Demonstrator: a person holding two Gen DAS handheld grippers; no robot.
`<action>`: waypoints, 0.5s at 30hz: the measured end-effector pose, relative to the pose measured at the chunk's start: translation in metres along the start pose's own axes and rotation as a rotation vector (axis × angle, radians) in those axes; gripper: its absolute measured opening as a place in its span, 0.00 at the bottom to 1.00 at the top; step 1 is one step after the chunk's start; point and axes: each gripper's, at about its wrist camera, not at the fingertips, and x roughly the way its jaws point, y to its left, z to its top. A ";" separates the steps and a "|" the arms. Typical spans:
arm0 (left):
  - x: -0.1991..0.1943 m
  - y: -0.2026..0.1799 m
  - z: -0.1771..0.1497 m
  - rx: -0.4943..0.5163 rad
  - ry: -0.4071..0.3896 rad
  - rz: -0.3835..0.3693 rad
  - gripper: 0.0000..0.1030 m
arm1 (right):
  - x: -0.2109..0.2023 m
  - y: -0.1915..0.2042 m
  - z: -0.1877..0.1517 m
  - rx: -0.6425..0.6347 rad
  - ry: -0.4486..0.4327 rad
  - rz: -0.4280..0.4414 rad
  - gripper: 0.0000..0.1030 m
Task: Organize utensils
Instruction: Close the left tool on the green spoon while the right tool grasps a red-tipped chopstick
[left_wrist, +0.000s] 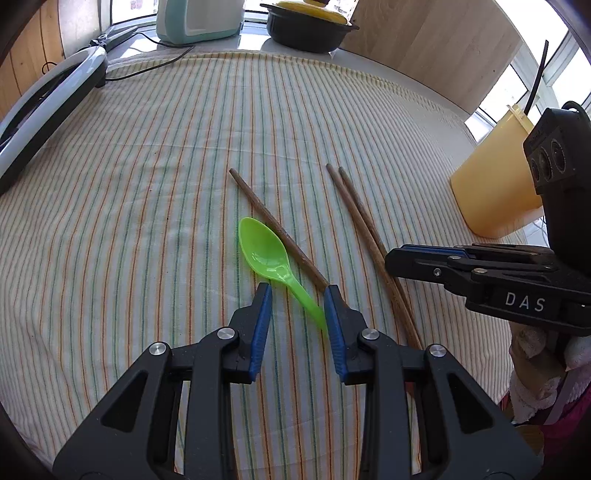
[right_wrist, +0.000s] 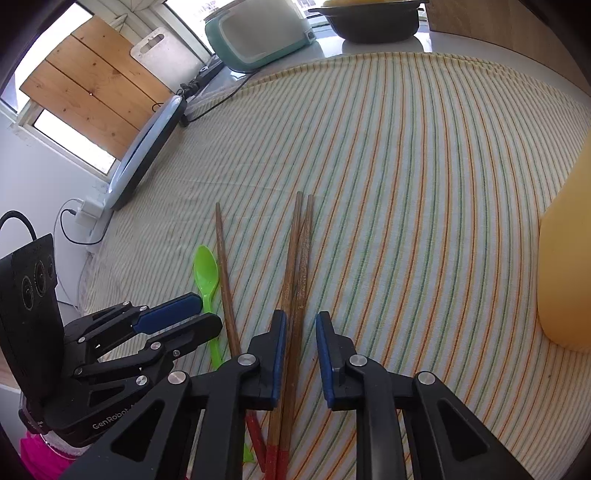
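On the striped cloth (left_wrist: 147, 184) lies a green plastic spoon (left_wrist: 264, 251) with a single brown chopstick (left_wrist: 273, 229) crossing beside its bowl. My left gripper (left_wrist: 297, 299) is open and straddles the spoon's handle, which rests against the right-hand pad only. A pair of brown chopsticks (right_wrist: 301, 243) with red ends runs between the fingers of my right gripper (right_wrist: 300, 321). They lie against the left pad, and a strip of cloth shows before the right one, so it is open. The right wrist view also has the spoon (right_wrist: 206, 275), the single chopstick (right_wrist: 223, 273) and the left gripper (right_wrist: 208, 310).
A yellow plastic container (left_wrist: 495, 184) stands at the cloth's right edge. A ring light (left_wrist: 48, 107) with its cable lies along the left. A teal toaster (left_wrist: 199, 18) and a black pot (left_wrist: 306, 33) with a yellow lid sit at the back, beside a wooden board (left_wrist: 424, 48).
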 end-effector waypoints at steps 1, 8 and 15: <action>0.001 -0.001 0.001 0.003 -0.001 0.003 0.28 | 0.001 0.000 0.000 0.000 0.000 -0.002 0.13; 0.003 -0.004 0.004 0.023 -0.007 0.031 0.25 | 0.001 0.004 0.001 -0.021 0.010 -0.028 0.09; 0.006 -0.005 0.010 0.040 -0.008 0.048 0.19 | 0.007 0.014 0.007 -0.058 0.013 -0.081 0.06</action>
